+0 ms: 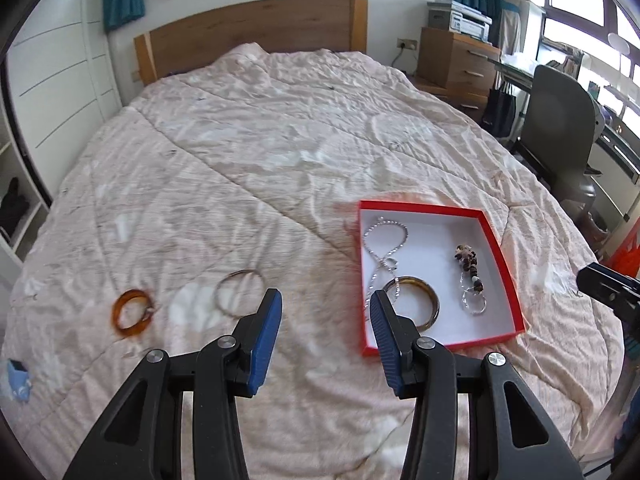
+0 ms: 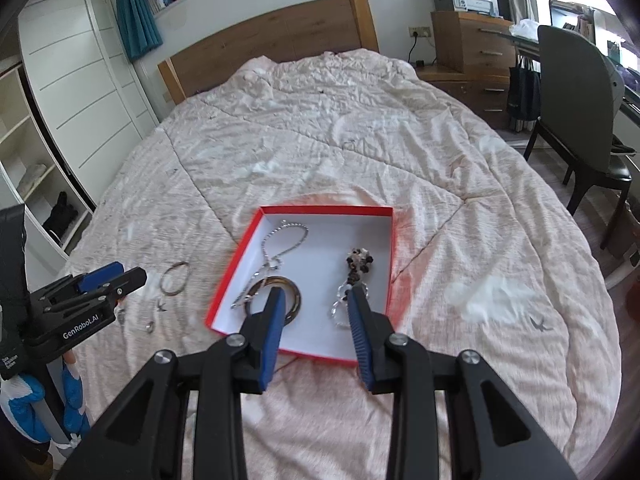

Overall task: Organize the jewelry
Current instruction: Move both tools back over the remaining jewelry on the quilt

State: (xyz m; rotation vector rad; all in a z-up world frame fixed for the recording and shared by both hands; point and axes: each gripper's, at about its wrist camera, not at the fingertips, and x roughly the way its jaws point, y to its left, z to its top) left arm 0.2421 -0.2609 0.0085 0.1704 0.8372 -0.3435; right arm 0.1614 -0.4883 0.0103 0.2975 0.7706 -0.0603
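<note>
Over on the bed (image 1: 280, 140), left side first: an amber bangle (image 1: 133, 314) lies on the pink quilt, and just to its right a thin metal bangle (image 1: 239, 292), both well outside the box. From the right tool's camera there's also some tiny bit near the thin one, maybe a ring (image 2: 149, 326), too small to call.

Next, the left tool (image 1: 326, 306) hangs above the quilt with its blue pads apart and nothing between them, so it's let go of everything.

Right of that sits the red box (image 1: 502, 256) with a white inside, flat on the quilt. Inside it, left to right: a silver chain necklace (image 1: 384, 248) looped along the left side, a dark brown bangle (image 1: 428, 304) at the near end touching the chain's tail, then a beaded brown and cream piece (image 1: 468, 264) with a clear ring (image 1: 474, 304) at its near end.

Last, the right tool (image 2: 316, 300) hovers above the box's near edge, pads parted, gripping nothing.
</note>
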